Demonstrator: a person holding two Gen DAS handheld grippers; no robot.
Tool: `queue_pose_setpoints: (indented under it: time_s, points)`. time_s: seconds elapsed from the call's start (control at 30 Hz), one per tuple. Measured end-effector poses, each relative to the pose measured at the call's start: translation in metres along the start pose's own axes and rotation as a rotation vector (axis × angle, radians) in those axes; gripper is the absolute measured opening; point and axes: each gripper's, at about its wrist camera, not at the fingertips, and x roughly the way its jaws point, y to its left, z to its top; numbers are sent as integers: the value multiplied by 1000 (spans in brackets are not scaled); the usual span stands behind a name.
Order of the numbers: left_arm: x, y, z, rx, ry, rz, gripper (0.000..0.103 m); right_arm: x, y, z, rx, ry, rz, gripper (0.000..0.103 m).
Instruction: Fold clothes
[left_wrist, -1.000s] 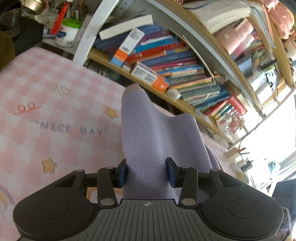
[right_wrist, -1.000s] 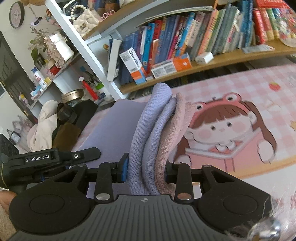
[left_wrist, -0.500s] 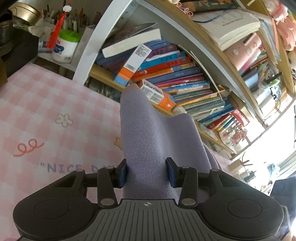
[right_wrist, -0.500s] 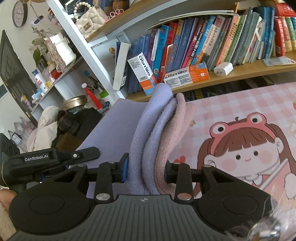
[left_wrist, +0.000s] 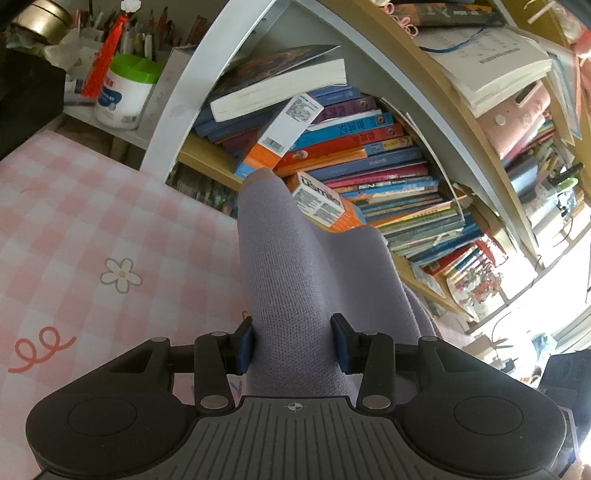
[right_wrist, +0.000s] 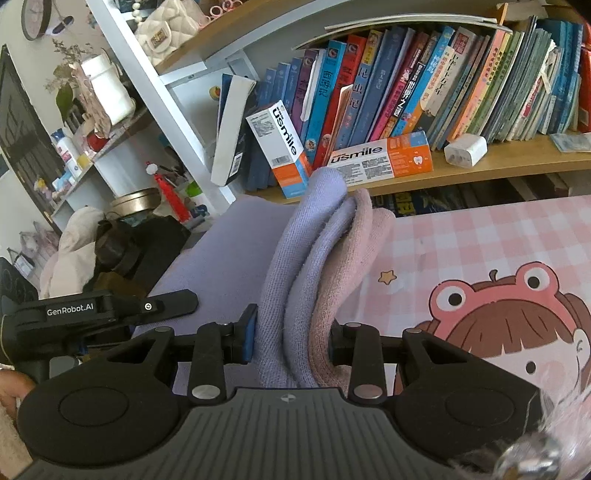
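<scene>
Now both tools, left tool (left_wrist: 291, 341) and right tool (right_wrist: 291, 338), pinch lilac knit (left_wrist: 314, 280) above pink checked mat (left_wrist: 92, 221); bookshelf (right_wrist: 461, 170) behind.

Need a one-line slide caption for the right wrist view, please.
Right gripper shut on bunched lavender-and-pink knit garment, held above the pink checked cartoon-print mat, facing the wooden bookshelf.

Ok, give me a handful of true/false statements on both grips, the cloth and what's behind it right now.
1. The left gripper is shut on the lilac knit garment. True.
2. The right gripper is open and empty. False: it is shut on bunched lilac and pink layers of the garment.
3. A pink checked mat lies below the cloth. True.
4. The shelf behind holds only folded clothes. False: it holds books and two usmile boxes.
5. The left gripper shows in the right wrist view. True.
</scene>
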Motion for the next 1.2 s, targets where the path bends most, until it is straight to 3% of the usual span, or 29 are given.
queue_pose_setpoints:
  time_s: [0.6,0.73,1.0,1.2]
  points:
    - [33,35,12,-29,23,55,41,53,-12,5,8,46,7,31]
    - [42,48,8,-47,53,88,41,72,-19,-2,67,102,-16,32]
    - [30,51,4,-18,77,111,47,61,-33,-11,169,135,-15,45]
    - [11,59,-7,-74,76,88,45,44,-40,-17,232,166,-16,50]
